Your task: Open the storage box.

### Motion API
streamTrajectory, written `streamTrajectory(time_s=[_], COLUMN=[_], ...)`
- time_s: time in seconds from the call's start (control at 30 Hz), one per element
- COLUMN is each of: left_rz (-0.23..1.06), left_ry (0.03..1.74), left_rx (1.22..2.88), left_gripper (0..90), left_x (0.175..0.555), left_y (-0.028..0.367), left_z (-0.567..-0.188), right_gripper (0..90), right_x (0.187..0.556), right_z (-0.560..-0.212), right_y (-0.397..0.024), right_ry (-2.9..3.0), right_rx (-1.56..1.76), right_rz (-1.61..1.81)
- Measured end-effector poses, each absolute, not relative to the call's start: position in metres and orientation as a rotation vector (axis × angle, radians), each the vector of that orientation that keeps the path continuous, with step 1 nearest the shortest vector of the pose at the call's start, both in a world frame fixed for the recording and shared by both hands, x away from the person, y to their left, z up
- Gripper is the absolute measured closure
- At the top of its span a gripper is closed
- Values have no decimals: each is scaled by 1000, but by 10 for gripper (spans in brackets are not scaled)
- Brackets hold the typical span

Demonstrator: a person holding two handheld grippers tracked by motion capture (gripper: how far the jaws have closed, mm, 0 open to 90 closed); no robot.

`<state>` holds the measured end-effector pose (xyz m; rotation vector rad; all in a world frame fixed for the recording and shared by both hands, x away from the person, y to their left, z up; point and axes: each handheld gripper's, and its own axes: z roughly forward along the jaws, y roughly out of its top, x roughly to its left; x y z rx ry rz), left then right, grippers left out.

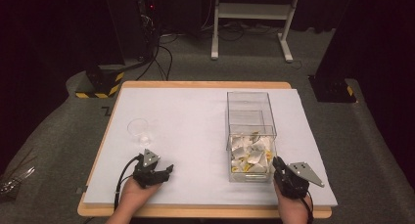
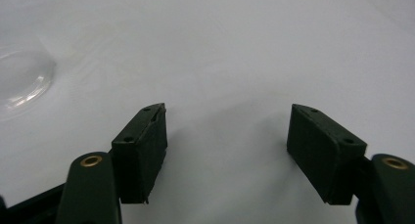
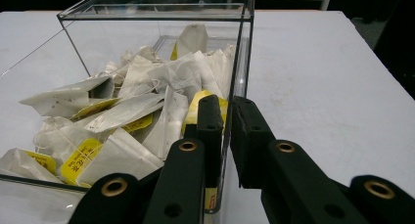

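Observation:
A clear plastic box (image 1: pixel 248 111) stands on the white table (image 1: pixel 195 116), its drawer (image 1: pixel 230 171) pulled out toward me and full of white tea bags (image 1: pixel 250 154) with yellow tags. My right gripper (image 1: pixel 278 163) sits at the drawer's near right corner. In the right gripper view the right gripper (image 3: pixel 227 117) is shut on the drawer's clear side wall (image 3: pixel 243 62), one jaw inside among the tea bags (image 3: pixel 137 111), the other outside. My left gripper (image 1: pixel 165 172) rests low over bare table, open; in the left gripper view the left gripper (image 2: pixel 227 131) holds nothing.
A small clear cup (image 1: pixel 139 128) stands upright on the table just beyond the left gripper, and its rim shows as the clear cup (image 2: pixel 19 82) at the left of the left gripper view. Grey carpet, cables and a white stand's legs (image 1: pixel 249 11) lie past the far edge.

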<state>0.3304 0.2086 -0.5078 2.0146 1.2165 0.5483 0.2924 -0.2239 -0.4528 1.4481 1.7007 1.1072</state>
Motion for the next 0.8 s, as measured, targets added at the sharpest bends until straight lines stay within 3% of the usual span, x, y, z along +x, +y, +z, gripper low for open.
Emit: streamTrajectory(time_s=[0.5, 0.8], left_rz=[551, 551], left_ry=[1214, 1215], left_rx=[2017, 2017], left_gripper=[314, 314], left_x=[331, 330], left_y=[209, 209], left_z=[-508, -508], right_gripper=[816, 702], right_x=[290, 294], right_z=[-453, -447], right_y=[-225, -227], right_ry=[1713, 1722], right_rx=[1436, 1426], right_rz=[1108, 1139])
